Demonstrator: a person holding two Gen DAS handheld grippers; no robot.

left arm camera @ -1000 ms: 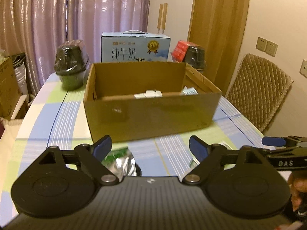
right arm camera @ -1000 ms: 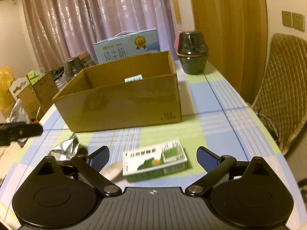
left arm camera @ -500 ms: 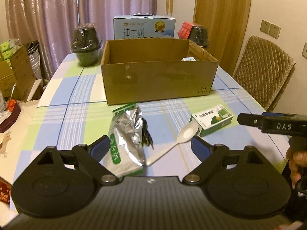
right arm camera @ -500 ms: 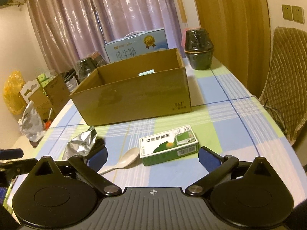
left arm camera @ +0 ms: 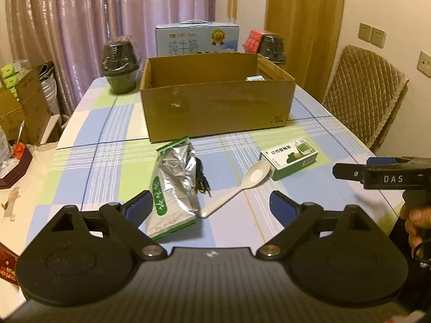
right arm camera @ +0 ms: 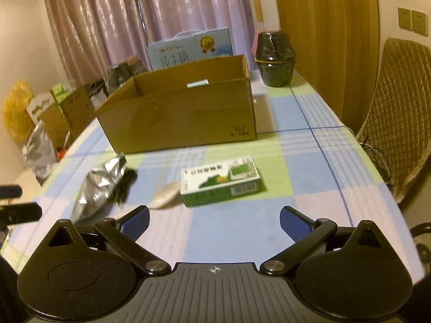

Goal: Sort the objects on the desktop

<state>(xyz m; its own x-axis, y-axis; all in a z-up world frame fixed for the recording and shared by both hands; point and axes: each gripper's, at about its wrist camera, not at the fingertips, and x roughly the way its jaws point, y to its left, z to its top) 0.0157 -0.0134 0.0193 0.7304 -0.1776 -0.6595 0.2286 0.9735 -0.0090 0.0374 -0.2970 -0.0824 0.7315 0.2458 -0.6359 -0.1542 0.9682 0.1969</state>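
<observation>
Both tools empty, jaws apart: left tool (left arm camera: 210,204), right tool (right arm camera: 214,219). Still loose on the checked worktop (left arm camera: 107,161): foil pouch (left arm camera: 172,185), white spoon (left arm camera: 237,185), green carton (right arm camera: 219,184), dark cable (left arm camera: 202,181) beside the pouch. Cardboard box (left arm camera: 215,105) beyond holds at least one small item; mostly unsorted, I'd say. Milk case (left arm camera: 196,39), curtains behind.

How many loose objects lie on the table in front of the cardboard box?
4: a foil pouch at left, a black cable partly under it, a white spoon in the middle, a green medicine box at right. More may hide under the pouch.
</observation>
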